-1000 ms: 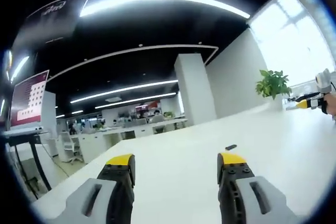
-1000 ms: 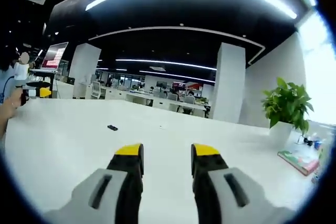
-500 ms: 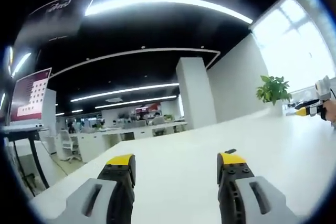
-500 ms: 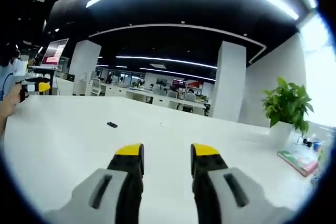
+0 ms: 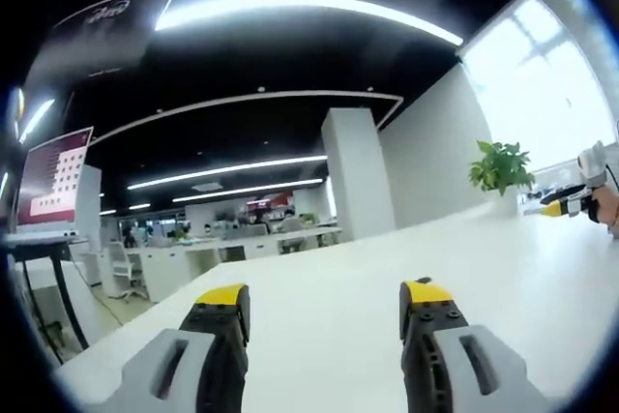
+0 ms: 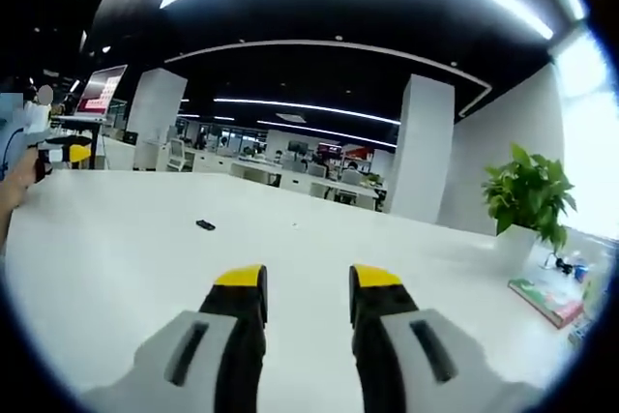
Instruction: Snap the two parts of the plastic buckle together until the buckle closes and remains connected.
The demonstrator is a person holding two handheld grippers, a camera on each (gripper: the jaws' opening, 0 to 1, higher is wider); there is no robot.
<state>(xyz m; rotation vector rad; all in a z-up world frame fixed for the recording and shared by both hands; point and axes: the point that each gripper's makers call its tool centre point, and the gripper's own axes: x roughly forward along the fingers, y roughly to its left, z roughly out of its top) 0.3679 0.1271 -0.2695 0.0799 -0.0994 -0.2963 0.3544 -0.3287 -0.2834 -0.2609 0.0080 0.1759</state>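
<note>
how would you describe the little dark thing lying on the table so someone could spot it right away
Start from the wide white table in the right gripper view. Look ahead and left of the right tongs, between them and the left tongs held at the far left edge. There lies a small flat black plastic piece, probably a buckle part: the only dark speck on that bare white stretch.

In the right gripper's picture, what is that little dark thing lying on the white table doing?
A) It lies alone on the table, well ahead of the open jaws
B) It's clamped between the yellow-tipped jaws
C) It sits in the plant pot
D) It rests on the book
A: the small dark piece lies by itself on the white table, far ahead of the right gripper, whose jaws stand apart with nothing between them.
</note>
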